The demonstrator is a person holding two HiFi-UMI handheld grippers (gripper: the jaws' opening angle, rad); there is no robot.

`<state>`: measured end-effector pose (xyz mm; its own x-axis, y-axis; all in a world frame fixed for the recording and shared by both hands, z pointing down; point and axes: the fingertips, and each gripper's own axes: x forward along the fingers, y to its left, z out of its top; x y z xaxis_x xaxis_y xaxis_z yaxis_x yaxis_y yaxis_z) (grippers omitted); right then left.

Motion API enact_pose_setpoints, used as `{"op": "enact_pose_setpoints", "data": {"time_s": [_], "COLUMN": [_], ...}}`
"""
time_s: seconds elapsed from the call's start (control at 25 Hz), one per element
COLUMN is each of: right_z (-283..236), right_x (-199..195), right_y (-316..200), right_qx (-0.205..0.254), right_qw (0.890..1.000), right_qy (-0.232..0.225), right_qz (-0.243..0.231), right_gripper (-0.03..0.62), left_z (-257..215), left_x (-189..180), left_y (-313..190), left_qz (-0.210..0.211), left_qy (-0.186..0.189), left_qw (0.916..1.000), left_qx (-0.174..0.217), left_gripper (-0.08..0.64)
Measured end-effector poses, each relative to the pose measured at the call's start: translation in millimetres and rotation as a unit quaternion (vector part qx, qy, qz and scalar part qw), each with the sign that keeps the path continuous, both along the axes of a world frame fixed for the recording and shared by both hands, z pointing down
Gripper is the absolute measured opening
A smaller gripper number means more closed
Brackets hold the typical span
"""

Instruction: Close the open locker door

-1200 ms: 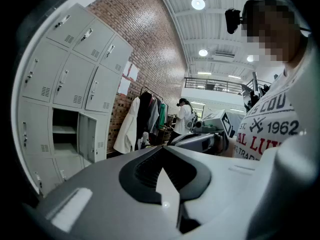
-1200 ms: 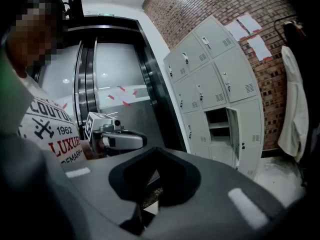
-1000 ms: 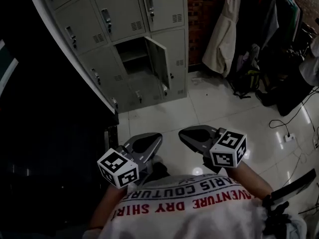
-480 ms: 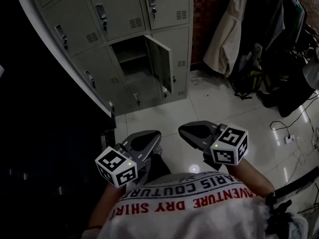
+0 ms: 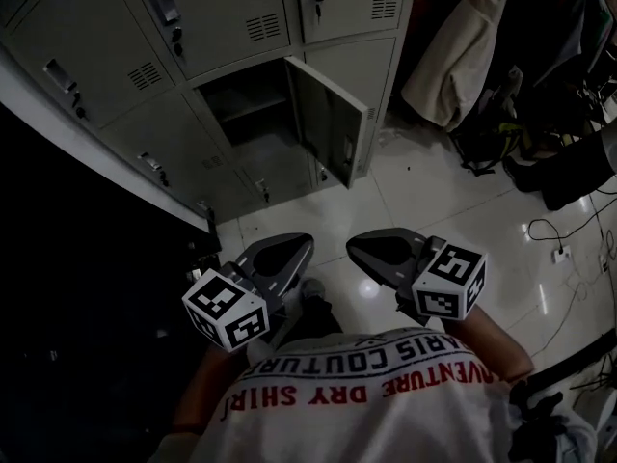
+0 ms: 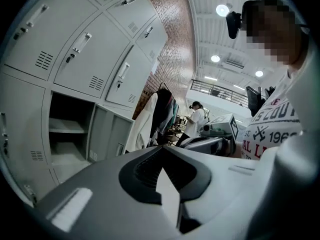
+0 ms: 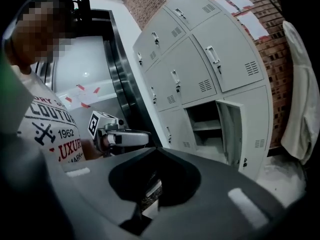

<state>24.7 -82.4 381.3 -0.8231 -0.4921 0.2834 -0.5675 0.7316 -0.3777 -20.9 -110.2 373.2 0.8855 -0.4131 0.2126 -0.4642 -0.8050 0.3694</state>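
Observation:
A bank of grey lockers (image 5: 222, 17) fills the top of the head view. One lower locker stands open: its dark compartment (image 5: 246, 114) has a shelf inside, and its door (image 5: 328, 119) swings out to the right. My left gripper (image 5: 289, 249) and right gripper (image 5: 371, 249) are held low in front of me, well short of the door, both shut and empty. In the left gripper view the compartment (image 6: 65, 134) and its door (image 6: 107, 136) show beyond the left gripper (image 6: 162, 146). The right gripper (image 7: 157, 149) points towards that door (image 7: 232, 129).
Coats (image 5: 463, 56) hang to the right of the lockers, above dark bags (image 5: 501, 138) on the white tiled floor (image 5: 434, 201). Cables (image 5: 564, 249) trail at the right. A dark frame (image 5: 87, 258) runs along the left. A person (image 6: 196, 119) stands far off.
The lockers and the open door have come closer and larger in the head view. Both grippers keep the same low position, still shut.

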Motion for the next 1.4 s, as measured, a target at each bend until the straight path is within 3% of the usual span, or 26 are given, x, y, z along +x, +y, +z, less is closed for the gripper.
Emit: {"op": "enact_pose_setpoints", "data": {"time_s": [0.2,0.32,0.48,0.64,0.76,1.0,1.4], "right_z": [-1.9,18.6,46.9,60.5,72.7,83.6,93.4], "right_x": [-12.2,-4.3,36.9,88.0,111.6,144.8,121.2], "right_y": [-59.1,-87.6,-132.7,-185.8,-216.1,-267.8,-280.0], "right_qx": [0.015,0.001,-0.009,0.004,0.002,-0.009,-0.004], "right_qw": [1.0,0.999,0.994,0.982,0.976,0.967,0.974], "right_qy": [0.011,0.034,0.071,0.111,0.132,0.126,0.121], "right_qz": [0.012,0.029,0.085,0.154,0.171,0.222,0.192], "right_gripper": [-0.002,-0.002,-0.002,-0.003,-0.002,-0.003,-0.003], "left_z": [1.9,3.1,7.1,17.1,24.7,31.4,46.2], "left_x": [-8.2,-16.1,-25.9,-33.1,-33.9,-41.0,-35.8], "left_y": [-68.3,-98.2,-125.7,-146.4,-157.4,-184.1,-206.3], "left_qz": [0.012,0.009,0.007,0.004,0.008,0.008,0.026], "left_qy": [-0.003,-0.004,-0.011,-0.019,-0.022,-0.036,-0.035], "left_qw": [0.9999,0.9998,0.9997,0.9994,0.999,0.9983,0.9972], "left_qx": [-0.012,-0.016,-0.02,-0.031,-0.039,-0.046,-0.06], "left_gripper": [0.005,0.005,0.005,0.005,0.005,0.005,0.005]}}
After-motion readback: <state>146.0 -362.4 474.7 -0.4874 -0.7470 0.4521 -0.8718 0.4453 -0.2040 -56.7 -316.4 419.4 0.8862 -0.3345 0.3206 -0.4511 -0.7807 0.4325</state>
